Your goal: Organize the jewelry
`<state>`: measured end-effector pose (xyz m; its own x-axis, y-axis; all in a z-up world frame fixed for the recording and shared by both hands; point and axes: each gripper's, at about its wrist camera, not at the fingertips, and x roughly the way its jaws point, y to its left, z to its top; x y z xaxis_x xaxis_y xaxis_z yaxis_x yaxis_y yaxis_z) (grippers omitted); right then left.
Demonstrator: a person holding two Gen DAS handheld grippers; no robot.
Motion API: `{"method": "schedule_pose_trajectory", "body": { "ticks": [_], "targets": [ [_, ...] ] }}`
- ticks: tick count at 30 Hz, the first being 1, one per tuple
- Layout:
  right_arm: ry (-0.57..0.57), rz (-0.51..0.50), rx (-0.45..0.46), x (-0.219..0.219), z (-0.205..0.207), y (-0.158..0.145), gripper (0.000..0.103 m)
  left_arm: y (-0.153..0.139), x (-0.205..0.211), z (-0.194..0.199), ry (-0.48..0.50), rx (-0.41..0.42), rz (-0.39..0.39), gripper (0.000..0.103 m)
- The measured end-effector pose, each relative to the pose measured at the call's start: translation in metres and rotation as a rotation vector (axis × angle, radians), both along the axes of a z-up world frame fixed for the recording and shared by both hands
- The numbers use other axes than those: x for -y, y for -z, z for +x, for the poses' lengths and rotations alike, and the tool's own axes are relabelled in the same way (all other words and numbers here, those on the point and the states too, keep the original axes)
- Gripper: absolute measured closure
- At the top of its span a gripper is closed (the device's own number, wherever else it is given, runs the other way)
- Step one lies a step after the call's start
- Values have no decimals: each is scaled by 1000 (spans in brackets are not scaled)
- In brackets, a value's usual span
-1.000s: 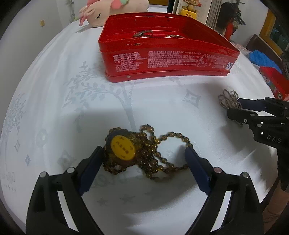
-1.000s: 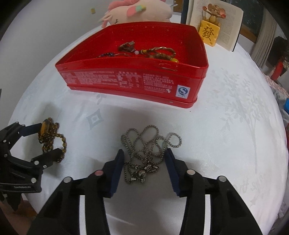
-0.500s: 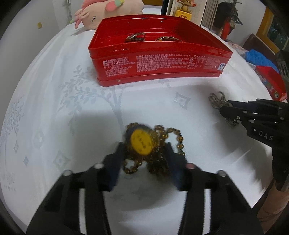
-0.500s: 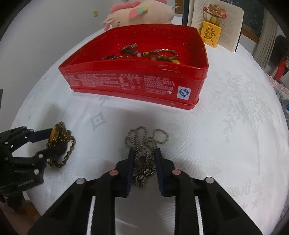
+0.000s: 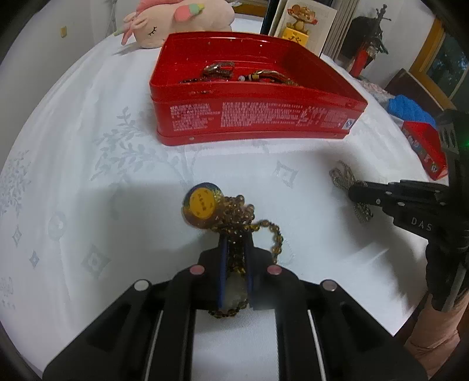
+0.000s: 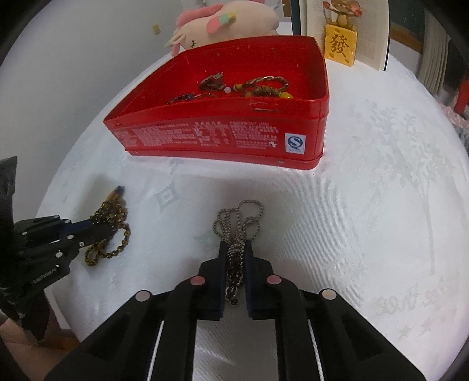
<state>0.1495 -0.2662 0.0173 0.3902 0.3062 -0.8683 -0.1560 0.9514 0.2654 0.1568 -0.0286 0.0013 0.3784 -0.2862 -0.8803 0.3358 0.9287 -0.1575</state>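
My left gripper [image 5: 236,239] is shut on an amber bead necklace [image 5: 234,217] with a round yellow pendant [image 5: 201,205], lifted off the white cloth; it also shows in the right wrist view [image 6: 110,222]. My right gripper [image 6: 236,244] is shut on a silver ball chain [image 6: 236,222], whose loops stick out past the fingertips; it also shows in the left wrist view [image 5: 341,177]. A red open tin [image 5: 263,123] stands beyond both, also in the right wrist view [image 6: 234,140], with several jewelry pieces [image 6: 258,86] inside.
A pink plush toy [image 5: 176,17] lies behind the tin. An open book with a yellow mouse figurine [image 6: 341,44] stands at the back right. A small red box [image 5: 425,146] and blue cloth [image 5: 410,110] sit at the table's right edge.
Both grippers closed from open: the left on the amber necklace, the right on the silver chain. Both bundles are bunched and raised, and the views moved closer to the tin.
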Motion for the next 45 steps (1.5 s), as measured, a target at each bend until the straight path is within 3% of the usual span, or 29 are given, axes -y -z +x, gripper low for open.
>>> {"method": "schedule_pose_trajectory", "body": {
  "ticks": [19,29,31,33,37,38,41,43,45],
  "targets": [
    [-3,76,83,7,-12,-49,93,-54,-5,-6,23,143,-57,98],
    [-7,61,50,2,-7,-37,93,-17,-8,10,9,58,27,95],
    [-10,61,46,1,-5,-36,93,-13,-6,14,14,53,33,86],
    [-14,60,44,0,-4,-35,93,-12,-5,17,7,68,51,59],
    [-21,57,35,-3,-3,-33,93,-9,-1,20,1,95,98,43],
    [-22,59,32,-3,-2,-32,94,-8,0,21,5,96,104,34],
    [-21,63,28,-2,0,-30,94,1,8,22,27,84,140,32],
    [-18,65,26,-1,0,-30,94,14,11,27,41,25,135,36],
    [-15,67,24,1,0,-29,94,15,11,26,38,44,131,42]
  ]
}}
